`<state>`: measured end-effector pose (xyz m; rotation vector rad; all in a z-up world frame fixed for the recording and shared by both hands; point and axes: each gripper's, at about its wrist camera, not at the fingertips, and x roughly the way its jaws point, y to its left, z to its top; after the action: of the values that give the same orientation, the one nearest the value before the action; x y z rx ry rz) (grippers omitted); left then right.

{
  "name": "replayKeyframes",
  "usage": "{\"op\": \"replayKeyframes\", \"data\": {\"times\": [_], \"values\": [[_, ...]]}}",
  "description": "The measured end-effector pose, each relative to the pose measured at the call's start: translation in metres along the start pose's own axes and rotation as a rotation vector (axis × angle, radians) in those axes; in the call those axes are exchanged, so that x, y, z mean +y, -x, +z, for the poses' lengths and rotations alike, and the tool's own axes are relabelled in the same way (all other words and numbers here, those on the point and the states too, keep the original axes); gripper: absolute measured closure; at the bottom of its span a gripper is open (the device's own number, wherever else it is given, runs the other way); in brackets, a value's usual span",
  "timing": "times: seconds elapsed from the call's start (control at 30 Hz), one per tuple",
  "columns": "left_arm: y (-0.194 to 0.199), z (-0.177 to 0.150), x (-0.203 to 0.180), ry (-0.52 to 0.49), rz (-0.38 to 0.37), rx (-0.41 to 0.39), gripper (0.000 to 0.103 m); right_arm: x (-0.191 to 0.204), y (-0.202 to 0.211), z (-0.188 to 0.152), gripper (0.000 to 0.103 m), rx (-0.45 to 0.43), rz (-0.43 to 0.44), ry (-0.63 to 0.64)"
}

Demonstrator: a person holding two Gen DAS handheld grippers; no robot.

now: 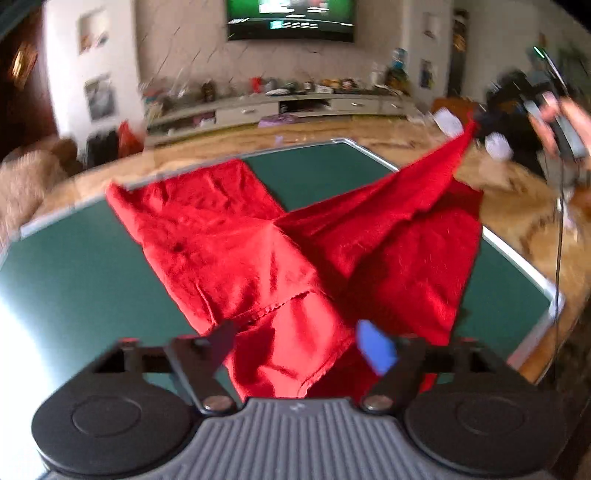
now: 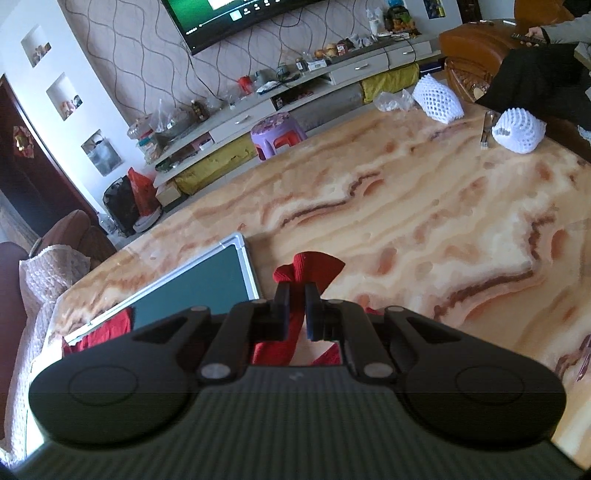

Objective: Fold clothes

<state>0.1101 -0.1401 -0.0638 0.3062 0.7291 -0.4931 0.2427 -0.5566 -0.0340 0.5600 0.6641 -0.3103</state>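
Right wrist: right tool [image 2: 296, 295] narrow, pinching red garment [image 2: 314, 267]. Left tool [image 1: 295, 343] wide, straddling cloth.

No text, brand or number can be read in either view. The wall television [image 2: 236, 18] shows white on-screen marks, but they are too blurred to make out.

The right claw [image 2: 296, 291] pinches a bunched corner of the red garment [image 2: 314, 267] above the marble table [image 2: 406, 221].
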Motion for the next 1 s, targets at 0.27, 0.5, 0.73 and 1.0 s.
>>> {"op": "replayKeyframes", "data": {"times": [0.27, 0.5, 0.73, 1.0], "values": [[-0.022, -0.003, -0.027, -0.194, 0.024, 0.062, 0.041, -0.002, -0.007, -0.004, 0.092, 0.006, 0.001, -0.002], [-0.033, -0.006, -0.029, -0.204, -0.048, 0.063, 0.1, -0.006, -0.01, -0.006, 0.092, 0.009, -0.018, 0.0], [-0.003, 0.0, -0.003, -0.091, -0.092, -0.043, 0.101, -0.005, -0.008, -0.005, 0.092, 0.006, -0.028, 0.007], [0.067, 0.008, 0.048, 0.125, -0.197, -0.16, 0.102, -0.008, 0.014, 0.005, 0.092, -0.016, -0.001, -0.027]]}}
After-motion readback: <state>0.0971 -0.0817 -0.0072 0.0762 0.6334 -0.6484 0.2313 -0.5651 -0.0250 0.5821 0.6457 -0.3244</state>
